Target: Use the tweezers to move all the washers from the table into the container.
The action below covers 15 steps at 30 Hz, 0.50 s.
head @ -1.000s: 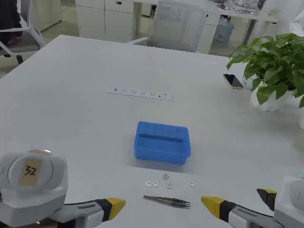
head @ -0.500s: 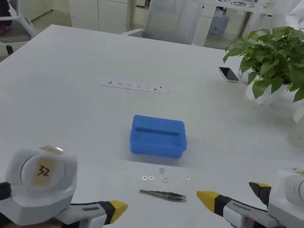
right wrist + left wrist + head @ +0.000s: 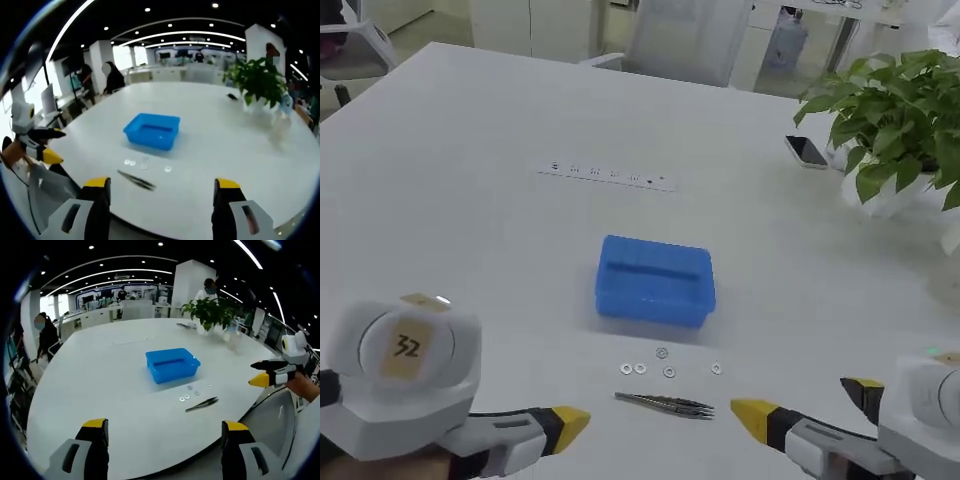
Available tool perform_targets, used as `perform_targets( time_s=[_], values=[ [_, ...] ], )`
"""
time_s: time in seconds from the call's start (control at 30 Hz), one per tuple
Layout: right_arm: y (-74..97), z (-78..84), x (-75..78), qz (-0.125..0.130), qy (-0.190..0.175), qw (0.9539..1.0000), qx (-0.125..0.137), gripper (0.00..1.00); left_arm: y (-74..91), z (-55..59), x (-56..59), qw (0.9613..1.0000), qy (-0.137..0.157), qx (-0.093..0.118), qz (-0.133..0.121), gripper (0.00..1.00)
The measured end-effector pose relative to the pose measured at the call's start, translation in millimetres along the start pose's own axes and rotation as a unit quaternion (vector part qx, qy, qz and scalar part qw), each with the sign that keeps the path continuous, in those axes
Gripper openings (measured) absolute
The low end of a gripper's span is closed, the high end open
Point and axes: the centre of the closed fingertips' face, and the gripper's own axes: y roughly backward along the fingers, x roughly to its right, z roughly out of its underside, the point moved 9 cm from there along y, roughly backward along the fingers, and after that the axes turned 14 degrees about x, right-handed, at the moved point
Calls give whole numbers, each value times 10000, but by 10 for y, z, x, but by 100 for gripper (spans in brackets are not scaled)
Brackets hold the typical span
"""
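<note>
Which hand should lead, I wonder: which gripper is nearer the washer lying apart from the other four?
Right. In the head view the right gripper sits close below and slightly right of the lone washer. The left gripper is farther, off to its left beyond the tweezers.

Three cameras around one white table (image 3: 470,200).
The head view looks forward and down from the near edge; the gripper views look low across from farther back, near left and near right. All share the blue container (image 3: 655,280), washers (image 3: 667,372) and tweezers (image 3: 665,403).
</note>
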Motion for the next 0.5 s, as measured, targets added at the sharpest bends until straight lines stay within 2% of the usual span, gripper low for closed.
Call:
perform_targets(
  time_s=[0.23, 0.5],
  values=[
    [-13, -17, 5, 3, -138, 9999, 70, 83, -12, -7, -20, 10000, -40, 4, 15, 96],
    [-40, 17, -9, -17, -190, 9998, 22, 82, -64, -8, -31, 9998, -122, -124, 46, 95]
  ],
)
